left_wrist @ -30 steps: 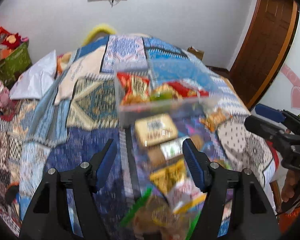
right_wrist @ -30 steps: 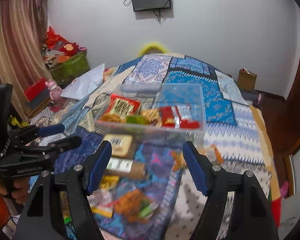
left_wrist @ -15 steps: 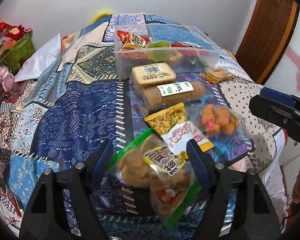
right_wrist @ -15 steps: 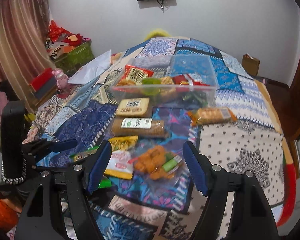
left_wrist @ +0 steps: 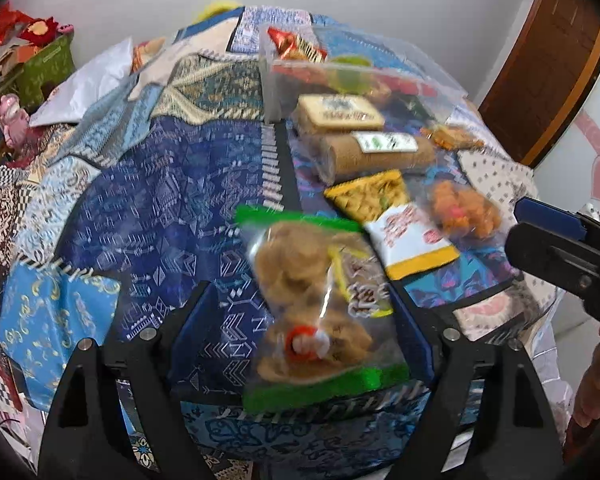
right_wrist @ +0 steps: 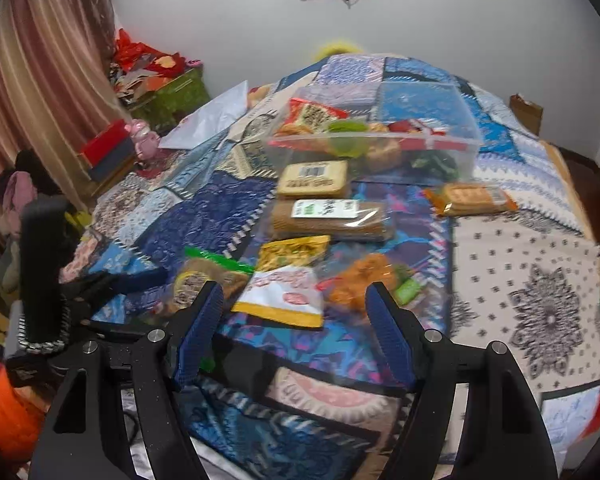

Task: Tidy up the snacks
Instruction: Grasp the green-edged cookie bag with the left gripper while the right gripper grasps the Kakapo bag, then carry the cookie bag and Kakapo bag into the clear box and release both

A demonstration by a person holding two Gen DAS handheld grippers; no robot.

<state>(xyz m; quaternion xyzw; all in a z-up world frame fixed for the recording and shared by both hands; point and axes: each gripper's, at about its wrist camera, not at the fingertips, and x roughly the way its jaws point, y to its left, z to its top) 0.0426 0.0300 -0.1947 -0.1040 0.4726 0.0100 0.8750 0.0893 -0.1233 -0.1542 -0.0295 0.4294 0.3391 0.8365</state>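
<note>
A bed covered by a patchwork quilt [right_wrist: 204, 220] is seen from both wrist views, with snack packets laid out in a loose row on it. At the far end a clear plastic box [right_wrist: 452, 140] is set on the quilt, already holding several packets, a red one [right_wrist: 312, 114] among them.

The left tool [left_wrist: 300, 332] is held low over the near end of the row, its jaws opening. A green-edged bag of brown biscuits [left_wrist: 312, 304] lies between the jaws; no pad is seen pressing on it, though the view is blurred.

The right tool [right_wrist: 296, 324] is held released, its jaws apart and nothing gripped. Just beyond its tips a white and yellow packet [right_wrist: 284, 296] is seen, with a clear bag of orange fried snacks [right_wrist: 364, 280] beside it on the right.

Further along the row a yellow packet [right_wrist: 294, 252], a long brown biscuit roll [right_wrist: 328, 220] and a flat tan packet [right_wrist: 314, 178] are laid one after another toward the box. An orange packet [right_wrist: 472, 200] lies apart to the right, near the box's corner.
</note>
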